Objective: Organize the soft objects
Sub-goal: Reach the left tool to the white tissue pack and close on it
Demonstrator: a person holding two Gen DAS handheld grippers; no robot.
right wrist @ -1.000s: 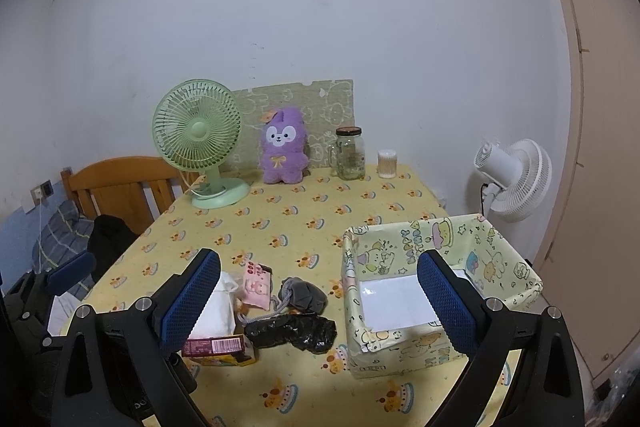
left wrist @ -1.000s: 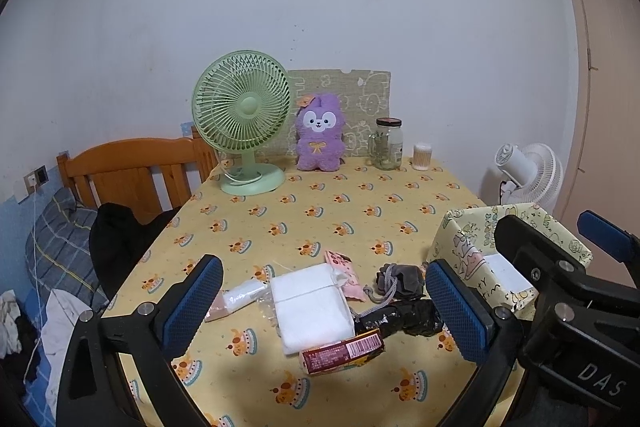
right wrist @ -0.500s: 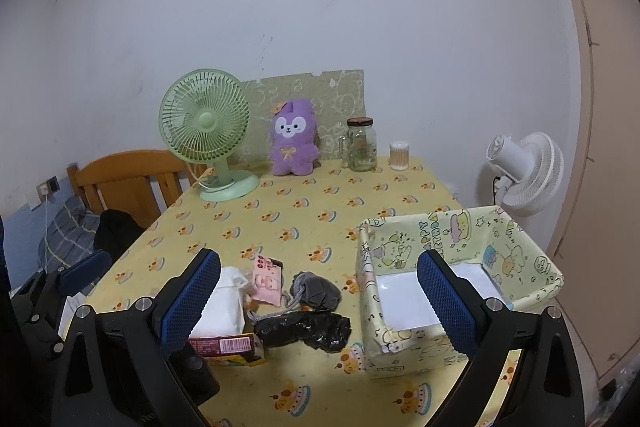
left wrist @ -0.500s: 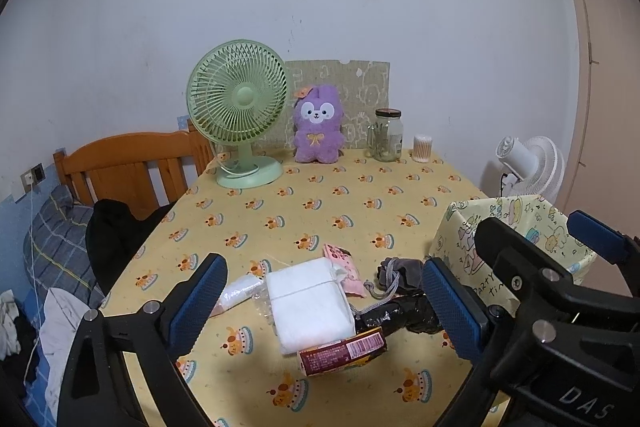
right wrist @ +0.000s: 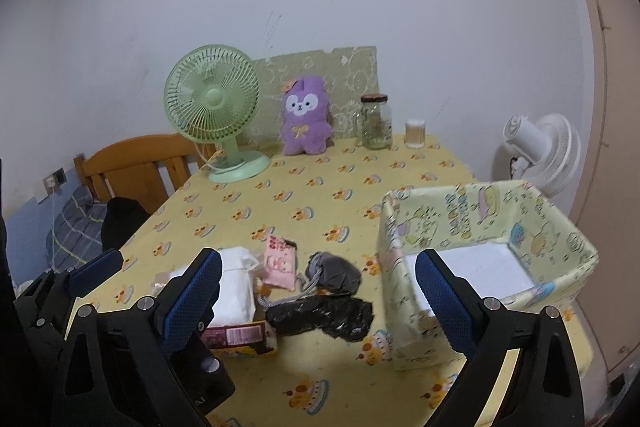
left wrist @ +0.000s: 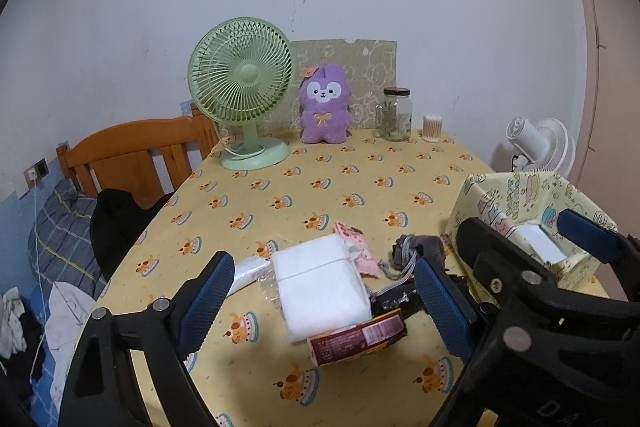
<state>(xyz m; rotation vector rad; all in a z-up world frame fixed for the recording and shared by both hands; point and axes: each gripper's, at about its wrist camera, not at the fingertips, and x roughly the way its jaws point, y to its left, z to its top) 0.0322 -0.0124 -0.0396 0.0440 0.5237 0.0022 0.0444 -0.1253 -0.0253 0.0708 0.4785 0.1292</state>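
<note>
A pile of small things lies at the near edge of the yellow table: a white soft pack [left wrist: 320, 283] [right wrist: 236, 287], a pink packet [left wrist: 356, 247] [right wrist: 280, 261], a grey cloth pouch [left wrist: 420, 253] [right wrist: 334, 273], a black crumpled bag [right wrist: 320, 315] and a maroon box [left wrist: 356, 341] [right wrist: 234, 337]. A patterned fabric bin [right wrist: 484, 255] [left wrist: 520, 215] stands to the right, with a white sheet inside. A purple plush [left wrist: 324, 107] [right wrist: 306, 121] sits at the back. My left gripper [left wrist: 324, 303] is open over the pile. My right gripper [right wrist: 320, 303] is open and empty above the black bag.
A green desk fan [left wrist: 244, 95], a glass jar [left wrist: 396, 115] and a small cup of swabs [left wrist: 433, 127] stand along the back wall. A wooden chair [left wrist: 136, 155] with dark clothes is left of the table. A white floor fan [right wrist: 540, 155] stands to the right.
Both grippers have moved forward and lower toward the pile at the near edge. The objects on the table have not moved. Both stay open.
</note>
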